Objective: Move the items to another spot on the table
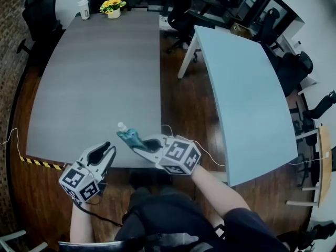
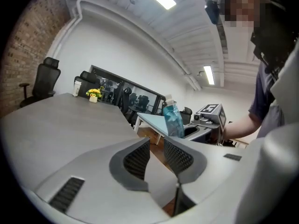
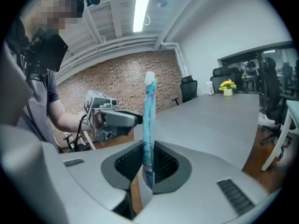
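A flat blue pouch (image 1: 128, 135) with a white cap stands upright between the jaws of my right gripper (image 1: 137, 143), which is shut on its lower part, just above the front edge of the grey table (image 1: 100, 77). In the right gripper view the pouch (image 3: 149, 115) shows edge-on, pinched between the pads of the right gripper (image 3: 146, 164). My left gripper (image 1: 107, 152) hovers at the table's front edge, a little left of the pouch. Its jaws stand slightly apart with nothing between them (image 2: 156, 155). From the left gripper view the pouch (image 2: 174, 120) is ahead to the right.
A pot of yellow flowers (image 1: 113, 7) and a white cup (image 1: 84, 9) stand at the grey table's far end. A light blue table (image 1: 247, 98) lies to the right across a strip of wooden floor. Black office chairs (image 1: 39, 9) ring the far side.
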The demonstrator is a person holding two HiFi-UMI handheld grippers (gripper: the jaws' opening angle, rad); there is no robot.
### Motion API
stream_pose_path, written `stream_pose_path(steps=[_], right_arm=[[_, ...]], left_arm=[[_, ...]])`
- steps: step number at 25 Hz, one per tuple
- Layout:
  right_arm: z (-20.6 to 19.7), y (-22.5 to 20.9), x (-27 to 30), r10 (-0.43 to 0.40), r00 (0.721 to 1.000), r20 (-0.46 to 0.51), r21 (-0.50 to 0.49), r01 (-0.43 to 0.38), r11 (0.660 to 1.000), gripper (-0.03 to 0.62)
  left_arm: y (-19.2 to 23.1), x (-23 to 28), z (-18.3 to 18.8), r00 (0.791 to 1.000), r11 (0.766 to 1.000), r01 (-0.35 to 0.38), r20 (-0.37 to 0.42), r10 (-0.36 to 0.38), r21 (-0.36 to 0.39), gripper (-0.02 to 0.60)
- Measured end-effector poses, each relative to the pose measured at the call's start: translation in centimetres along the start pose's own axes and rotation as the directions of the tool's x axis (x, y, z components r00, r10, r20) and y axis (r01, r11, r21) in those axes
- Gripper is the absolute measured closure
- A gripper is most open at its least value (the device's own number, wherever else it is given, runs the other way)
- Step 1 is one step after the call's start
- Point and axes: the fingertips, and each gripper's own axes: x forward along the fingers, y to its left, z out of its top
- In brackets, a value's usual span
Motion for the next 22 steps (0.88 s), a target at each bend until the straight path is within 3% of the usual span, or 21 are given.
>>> stream_pose_path(steps=[1, 4, 7, 12, 14, 18, 22], right_arm=[[-0.2, -0.8, -1.1, -0.018, 1.0, 0.02, 0.015, 0.018, 1.0, 0.556], [-1.0, -2.7, -4.4, -0.053, 0.997, 0.052, 0.037, 0.052, 0.998, 0.554], [-1.2, -3.9, -7.4, -0.057, 0.995, 0.085, 0.071, 0.051, 0.996, 0.555], [-1.0, -4.9, -10.4, -0.038, 0.993, 0.11, 0.091, 0.028, 0.995, 0.556], [-0.4, -5.2, -11.1, -0.036, 0.991, 0.128, 0.097, 0.023, 0.995, 0.556], [1.1, -6.4, -11.8, -0.08, 0.984, 0.158, 0.119, 0.061, 0.991, 0.555], [1.2, -7.3, -11.9, -0.152, 0.982, 0.115, 0.155, 0.134, 0.979, 0.554]], left_arm=[[-0.1, 0.5, -0.2, 1.0, 1.0, -0.023, -0.007, 0.023, -0.018, 0.473], [-0.5, 1.9, -0.4, 0.993, 0.99, -0.118, -0.026, 0.116, -0.078, 0.577], [-1.6, 3.0, 0.7, 0.986, 0.973, -0.168, -0.005, 0.169, -0.157, 0.578], [-2.7, 4.3, 2.8, 0.968, 0.948, -0.225, 0.058, 0.244, -0.223, 0.577], [-3.4, 4.9, 3.4, 0.97, 0.954, -0.22, 0.061, 0.237, -0.204, 0.577], [-4.2, 5.7, 3.8, 0.978, 0.975, -0.203, 0.023, 0.206, -0.089, 0.577], [-3.9, 6.0, 3.7, 0.991, 0.988, -0.134, 0.012, 0.135, -0.08, 0.577]])
